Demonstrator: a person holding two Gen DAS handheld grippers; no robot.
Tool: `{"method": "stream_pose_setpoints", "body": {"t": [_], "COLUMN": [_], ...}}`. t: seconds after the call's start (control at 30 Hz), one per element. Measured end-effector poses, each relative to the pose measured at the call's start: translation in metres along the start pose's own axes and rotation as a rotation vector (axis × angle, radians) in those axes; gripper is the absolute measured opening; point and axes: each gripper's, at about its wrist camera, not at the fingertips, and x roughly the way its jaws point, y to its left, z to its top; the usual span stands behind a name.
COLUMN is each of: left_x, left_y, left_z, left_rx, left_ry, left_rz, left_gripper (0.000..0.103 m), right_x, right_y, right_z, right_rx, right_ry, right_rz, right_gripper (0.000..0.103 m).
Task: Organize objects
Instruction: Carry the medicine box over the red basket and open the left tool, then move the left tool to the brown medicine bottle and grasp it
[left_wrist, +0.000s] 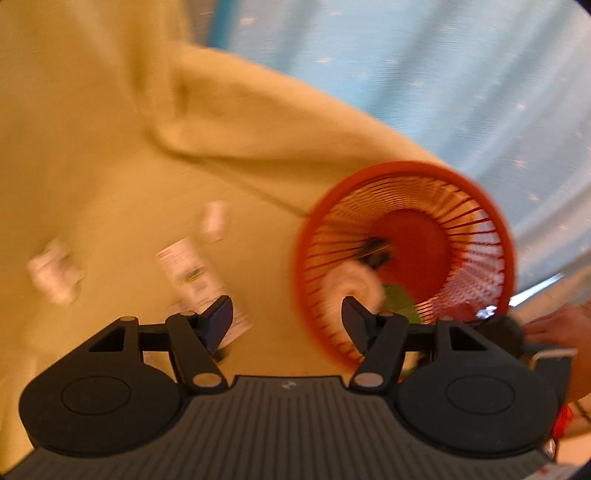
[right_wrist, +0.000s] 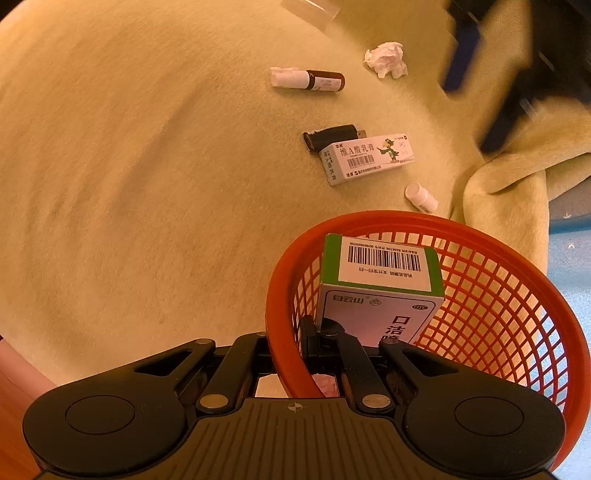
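The green-and-white medicine box stands inside the red mesh basket, your right gripper at its lower face with fingers close together, apparently pinching it; release looks next. Beyond the rim, on the yellow blanket, wait an ointment carton, a brown vial and crumpled tissue. Your left gripper hangs empty, fingers spread.

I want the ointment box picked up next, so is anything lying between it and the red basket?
Mostly clear: the ointment box has bare blanket toward the red basket. Only a small white bottle lies near the rim, off to one side. A black lighter touches the box's far side.
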Motion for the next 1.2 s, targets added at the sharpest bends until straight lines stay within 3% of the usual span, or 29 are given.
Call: {"method": "stream_pose_setpoints", "body": {"t": [0.3, 0.57, 0.9, 1.2], "left_x": [-0.019, -0.009, 0.016, 0.043], "left_y": [0.058, 0.079, 0.087, 0.084], "left_z": [-0.059, -0.089, -0.093, -0.09], "left_rx": [-0.18, -0.221, -0.222, -0.164], "left_ry": [0.025, 0.037, 0.019, 0.039], "left_rz": [0.177, 0.255, 0.283, 0.287], "left_gripper": [0.06, 0.054, 0.048, 0.04], "right_x": [0.001, 0.001, 0.003, 0.004], "right_y": [-0.001, -0.001, -0.003, -0.005], "right_z": [0.001, 0.002, 0.005, 0.008], "right_rx": [0.007, -0.006, -0.005, 0.0], "right_ry": [0.004, 0.008, 0.005, 0.004], "right_rz": [0.002, 0.004, 0.001, 0.0], "right_gripper": [0.001, 0.001, 0.001, 0.001]}}
